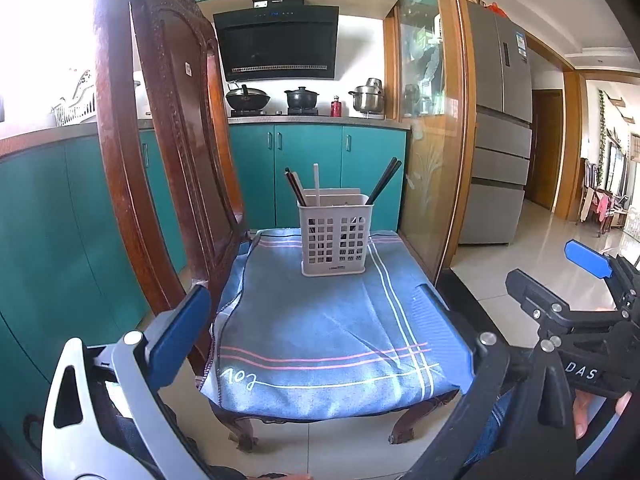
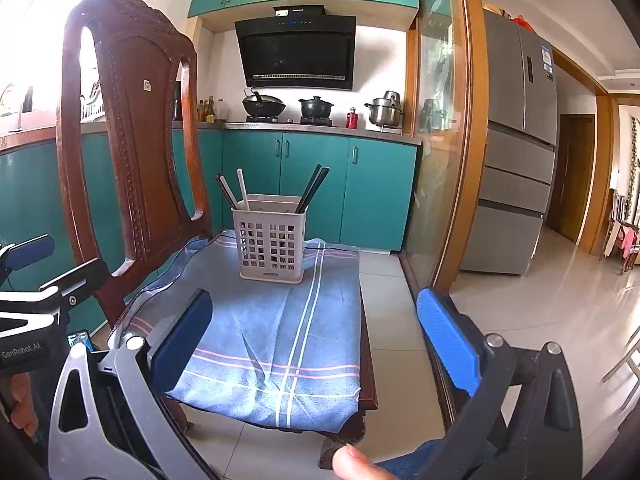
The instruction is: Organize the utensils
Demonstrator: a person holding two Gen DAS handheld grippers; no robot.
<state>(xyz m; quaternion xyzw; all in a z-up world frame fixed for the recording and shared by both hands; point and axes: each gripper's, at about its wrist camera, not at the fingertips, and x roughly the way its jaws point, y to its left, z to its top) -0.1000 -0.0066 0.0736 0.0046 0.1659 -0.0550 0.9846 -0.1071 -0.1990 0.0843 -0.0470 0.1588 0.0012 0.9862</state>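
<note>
Right wrist view shows the right gripper spread wide and empty, as is the left gripper, both hanging back from the cloth; beyond, the utensil holder stands upright, chopsticks already inside, likely sorted.

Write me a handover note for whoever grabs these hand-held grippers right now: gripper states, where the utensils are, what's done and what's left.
Left hand-held gripper: open, empty, held back from the chair seat.
Right hand-held gripper: open, empty, beside the left one.
White slotted plastic utensil holder stands upright at the far end of the blue striped cloth on the wooden chair.
Inside: dark chopsticks leaning left, a white stick upright, dark chopsticks leaning right.
Done: no loose utensils visible on the cloth.
Left: nothing visible; check outside the views.
</note>
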